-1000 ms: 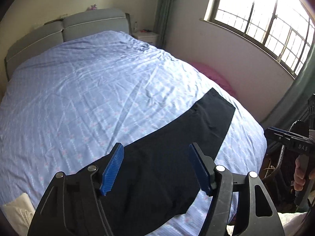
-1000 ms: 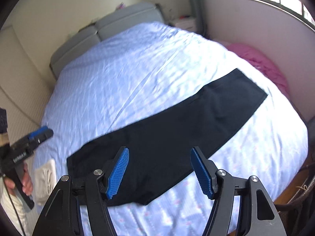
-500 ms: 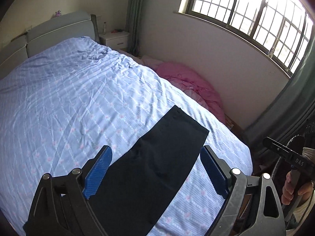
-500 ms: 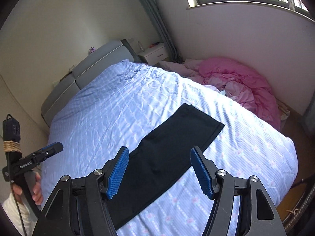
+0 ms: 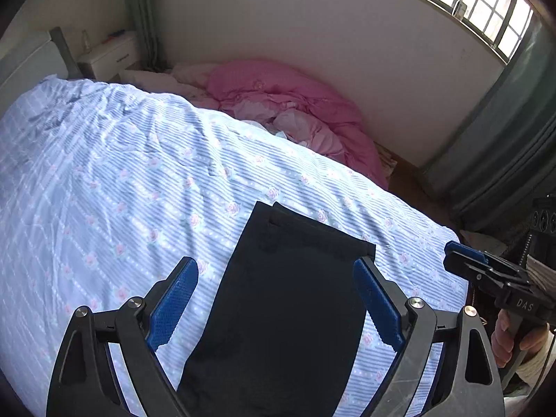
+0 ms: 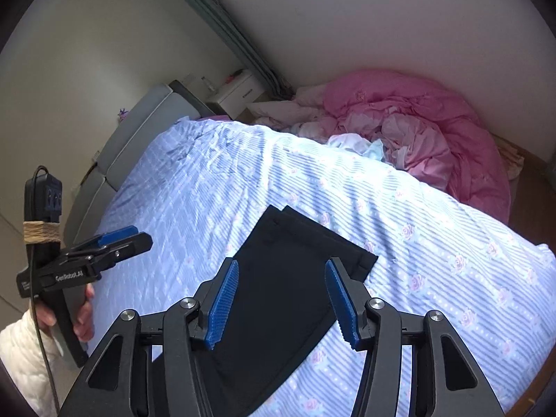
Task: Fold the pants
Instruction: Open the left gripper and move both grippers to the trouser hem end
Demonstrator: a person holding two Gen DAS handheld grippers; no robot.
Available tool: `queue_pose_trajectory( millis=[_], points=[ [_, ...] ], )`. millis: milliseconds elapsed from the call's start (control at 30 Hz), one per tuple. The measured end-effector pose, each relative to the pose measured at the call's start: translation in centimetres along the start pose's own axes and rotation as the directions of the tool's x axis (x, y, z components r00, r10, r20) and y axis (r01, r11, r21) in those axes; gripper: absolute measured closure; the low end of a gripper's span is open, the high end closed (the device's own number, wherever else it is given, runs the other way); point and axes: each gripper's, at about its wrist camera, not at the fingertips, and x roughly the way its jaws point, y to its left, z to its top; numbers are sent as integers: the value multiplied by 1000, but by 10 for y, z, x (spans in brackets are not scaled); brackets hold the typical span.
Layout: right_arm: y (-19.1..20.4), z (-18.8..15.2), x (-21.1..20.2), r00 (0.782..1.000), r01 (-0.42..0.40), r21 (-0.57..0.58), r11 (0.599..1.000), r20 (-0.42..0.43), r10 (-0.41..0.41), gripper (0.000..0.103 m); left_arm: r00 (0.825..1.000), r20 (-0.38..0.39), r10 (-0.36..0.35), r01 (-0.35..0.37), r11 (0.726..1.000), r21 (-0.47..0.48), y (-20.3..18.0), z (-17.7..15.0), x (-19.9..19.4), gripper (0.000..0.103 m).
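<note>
Both grippers, left (image 5: 276, 299) wide open and right (image 6: 281, 299) just narrowing but empty, hover above the far hem of the pants (image 5: 288, 299), so gripping its two corners seems next.

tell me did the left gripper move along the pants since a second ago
Yes. The left gripper has travelled along the black pants to their cuff end, nearer the pink bedding; its jaws opened wider, nothing gripped.
</note>
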Motion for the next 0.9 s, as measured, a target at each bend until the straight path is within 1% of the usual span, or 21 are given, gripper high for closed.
queue_pose_trajectory(
  millis=[100, 200, 267, 367, 400, 433, 500, 567, 667, 733, 800, 867, 900],
  points=[
    [-25, -1, 33, 1000, 7, 65, 998, -22, -6, 51, 998, -66, 4, -3, 1000, 24, 5, 13, 50, 14],
    [-48, -5, 65, 997, 8, 136, 991, -81, 3, 56, 991, -137, 9, -1, 999, 54, 8, 20, 92, 18],
    [-61, -5, 83, 995, 10, 167, 986, -104, 7, 57, 987, -157, 16, -5, 997, 74, 9, 24, 110, 19],
    [-74, -4, 102, 993, 18, 199, 980, -119, 6, 58, 981, -196, 2, 14, 997, 78, 13, 31, 134, 26],
    [-77, -4, 108, 992, 23, 209, 978, -127, 3, 58, 978, -211, -9, 24, 998, 66, 16, 33, 142, 32],
    [-80, -4, 114, 990, 27, 220, 975, -138, 4, 60, 975, -221, -24, 35, 998, 48, 19, 34, 147, 36],
    [-84, -5, 126, 986, 24, 251, 968, -166, 19, 61, 964, -259, -56, 59, 998, 5, 26, 37, 160, 40],
    [-82, -8, 136, 981, 19, 262, 965, -190, 32, 61, 958, -279, -68, 66, 998, -15, 28, 38, 168, 41],
    [-81, -13, 149, 975, 53, 250, 967, -223, 4, 61, 952, -296, -76, 71, 997, -29, 29, 38, 178, 42],
    [-85, -15, 153, 974, 56, 269, 961, -228, 7, 61, 949, -302, -93, 84, 995, -45, 30, 39, 182, 54],
    [-88, -16, 154, 975, 55, 284, 957, -221, 10, 61, 943, -311, -119, 103, 992, -67, 27, 39, 185, 62],
    [-90, -18, 157, 974, 44, 291, 956, -226, 23, 62, 945, -304, -123, 103, 991, -79, 23, 38, 184, 67],
    [-90, -18, 160, 972, 42, 299, 953, -231, 30, 63, 946, -301, -119, 99, 992, -81, 23, 37, 182, 73]
  ],
)
